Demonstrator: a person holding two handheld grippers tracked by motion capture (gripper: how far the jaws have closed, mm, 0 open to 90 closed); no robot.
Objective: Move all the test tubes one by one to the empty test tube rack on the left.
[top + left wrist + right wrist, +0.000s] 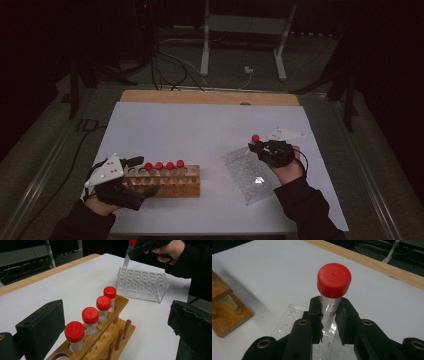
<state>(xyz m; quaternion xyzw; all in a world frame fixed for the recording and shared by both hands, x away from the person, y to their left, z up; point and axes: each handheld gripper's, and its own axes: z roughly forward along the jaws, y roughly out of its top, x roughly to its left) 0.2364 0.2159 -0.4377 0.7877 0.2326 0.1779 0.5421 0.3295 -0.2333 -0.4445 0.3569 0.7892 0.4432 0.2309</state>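
A wooden rack holds several clear tubes with red caps in its back row. My left gripper stands open astride the rack's left end, one jaw on each side, and a strip of table shows between the rack and the near jaw. My right gripper is shut on another red-capped tube, upright, just below its cap. Its lower end hangs at the far corner of a clear plastic rack. Whether the tip sits in a hole I cannot tell.
Both racks rest on a white sheet that covers a wooden table. A corner of the wooden rack lies left of the held tube. Behind the table, metal frame legs and cables cross a dark floor.
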